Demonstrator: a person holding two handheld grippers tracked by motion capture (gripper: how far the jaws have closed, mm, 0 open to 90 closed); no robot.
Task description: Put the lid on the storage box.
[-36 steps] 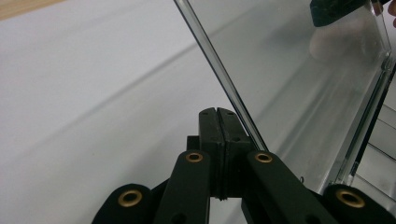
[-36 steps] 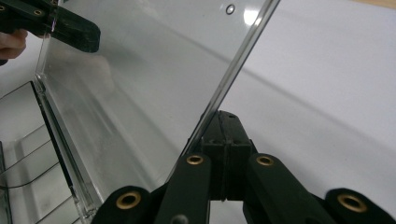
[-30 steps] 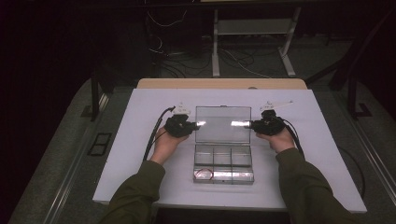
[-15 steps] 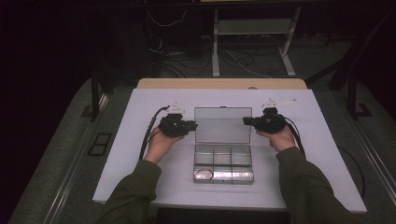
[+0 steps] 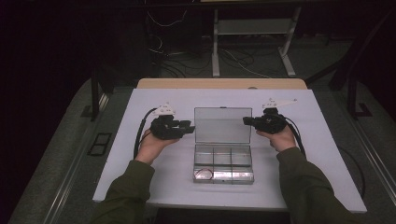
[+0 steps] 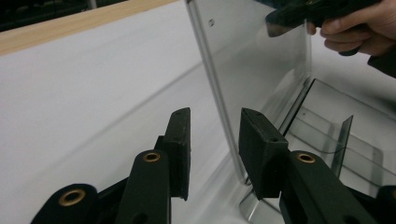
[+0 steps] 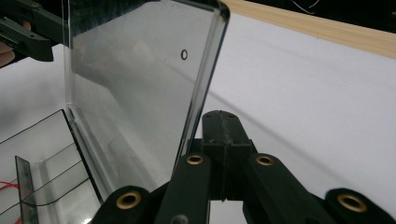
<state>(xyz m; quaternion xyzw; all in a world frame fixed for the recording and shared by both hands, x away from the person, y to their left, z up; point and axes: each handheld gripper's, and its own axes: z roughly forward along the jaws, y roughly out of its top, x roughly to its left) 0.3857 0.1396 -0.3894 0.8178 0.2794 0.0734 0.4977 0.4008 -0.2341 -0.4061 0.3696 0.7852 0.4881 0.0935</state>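
Note:
A clear plastic compartment box (image 5: 223, 164) lies mid-table with its lid (image 5: 222, 124) standing upright. My left gripper (image 5: 188, 129) is at the lid's left edge and is open. In the left gripper view the lid's edge (image 6: 219, 107) runs down between the two pads (image 6: 180, 149) of my left gripper (image 6: 215, 142). My right gripper (image 5: 246, 121) is at the lid's right edge. In the right gripper view my right gripper (image 7: 224, 135) has its jaws shut together with nothing in them, just right of the lid's edge (image 7: 201, 93). A small round item (image 5: 203, 175) lies in a front compartment.
The box rests on a white table sheet (image 5: 154, 107) whose far side ends at a wooden strip (image 5: 219, 83). Black cables (image 5: 140, 133) trail from both grippers. A metal stand (image 5: 252, 42) and loose wires are on the floor behind the table.
My left hand and gripper have drifted slightly left. The right gripper has barely moved. The lid stays upright.

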